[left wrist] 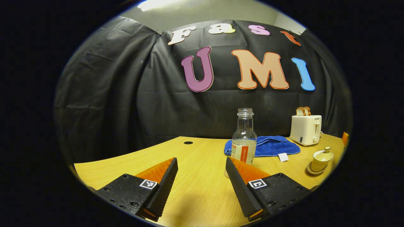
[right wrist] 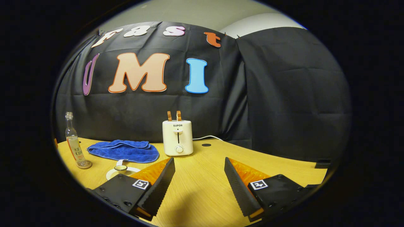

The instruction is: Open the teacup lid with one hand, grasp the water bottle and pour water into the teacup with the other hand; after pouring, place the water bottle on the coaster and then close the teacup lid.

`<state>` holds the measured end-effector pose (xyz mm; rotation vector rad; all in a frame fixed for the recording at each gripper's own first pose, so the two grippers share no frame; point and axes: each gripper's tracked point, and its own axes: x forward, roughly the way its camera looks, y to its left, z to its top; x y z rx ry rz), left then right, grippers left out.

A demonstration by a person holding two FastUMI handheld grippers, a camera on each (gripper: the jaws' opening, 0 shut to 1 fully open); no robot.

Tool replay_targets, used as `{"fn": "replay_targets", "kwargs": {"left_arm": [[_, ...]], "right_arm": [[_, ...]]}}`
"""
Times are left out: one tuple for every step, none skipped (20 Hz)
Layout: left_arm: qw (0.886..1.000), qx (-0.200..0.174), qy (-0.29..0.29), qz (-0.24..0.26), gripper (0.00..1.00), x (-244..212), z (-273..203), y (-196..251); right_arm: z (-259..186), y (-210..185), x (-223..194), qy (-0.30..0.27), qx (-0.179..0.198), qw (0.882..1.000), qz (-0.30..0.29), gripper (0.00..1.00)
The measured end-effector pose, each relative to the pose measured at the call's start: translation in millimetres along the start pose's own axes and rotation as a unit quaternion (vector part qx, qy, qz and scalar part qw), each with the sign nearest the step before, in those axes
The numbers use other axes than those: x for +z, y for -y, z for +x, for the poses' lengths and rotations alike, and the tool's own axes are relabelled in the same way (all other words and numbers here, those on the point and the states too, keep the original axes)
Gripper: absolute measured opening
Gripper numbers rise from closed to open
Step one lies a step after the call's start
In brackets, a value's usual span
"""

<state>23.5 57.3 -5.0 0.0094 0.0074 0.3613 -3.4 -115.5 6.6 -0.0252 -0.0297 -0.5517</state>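
A clear, capless water bottle with a little water in it stands upright on a round coaster, just beyond my left gripper. That gripper is open over the wooden table with nothing between its fingers. The cream teacup sits on its saucer at the right with its lid on. In the right gripper view the bottle and coaster are far left. The teacup shows partly behind one finger of my open right gripper.
A blue towel lies behind the bottle, and a white toaster holding bread stands at the back right. The right gripper view shows the towel and toaster ahead. The table has a cable hole.
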Motion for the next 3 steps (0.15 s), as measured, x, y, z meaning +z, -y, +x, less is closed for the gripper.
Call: {"fn": "replay_targets", "kwargs": {"left_arm": [[1.000,0.000,0.000,0.000,0.89,-0.5,-0.7,-0.1],[1.000,0.000,0.000,0.000,0.89,-0.1,-1.1,-0.1],[1.000,0.000,0.000,0.000,0.89,-0.2,-0.7,-0.4]], "right_arm": [[-0.1,0.1,0.6,0.000,0.000,1.000,0.000,0.94],[0.3,0.0,0.0,0.000,0.000,1.000,0.000,0.94],[0.2,-0.1,0.1,0.000,0.000,1.000,0.000,0.94]]}}
